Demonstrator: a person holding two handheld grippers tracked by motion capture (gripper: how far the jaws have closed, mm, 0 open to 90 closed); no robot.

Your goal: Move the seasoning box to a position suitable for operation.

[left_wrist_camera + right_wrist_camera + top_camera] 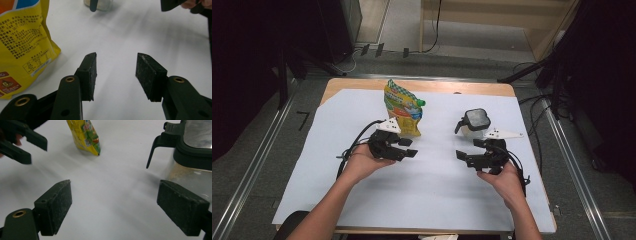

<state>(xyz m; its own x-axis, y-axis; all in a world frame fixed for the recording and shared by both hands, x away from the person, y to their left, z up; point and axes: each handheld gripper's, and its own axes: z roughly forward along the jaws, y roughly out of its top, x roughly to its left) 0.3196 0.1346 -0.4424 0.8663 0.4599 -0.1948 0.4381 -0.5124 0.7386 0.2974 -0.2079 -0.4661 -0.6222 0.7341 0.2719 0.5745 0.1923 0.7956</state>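
**A:** What is on the table (362, 200)?

**B:** A white sheet covers it. Take the yellow snack bag (402, 108) as the landmark: it stands upright toward the far side, a little left of the middle. A green clip or cap sticks out at its top right corner. To the right of the bag, well apart from it, sits a clear jar (475, 125) with a dark hinged lid and some pale powder at the bottom.

**A:** And the person's hands?

**B:** Each hand holds a black gripper. The left gripper (408, 148) sits just in front of the bag, at its near right corner, pointing across the table toward the jar. Its jaws stand apart with nothing but bare sheet between them. In its own camera the bag (22, 45) rises close on the left side.

**A:** The other one?

**B:** The right gripper (460, 157) is right of the bag, just in front of the jar, pointing back toward the left gripper. Its jaws are spread wide and empty. In its camera the jar (192, 157) looms just beside one jaw.

**A:** Why so placed?

**B:** My guess: each hand waits beside its own thing, the left for the bag and the right for the jar, jaws ready to grasp, perhaps to pour from one into the other.
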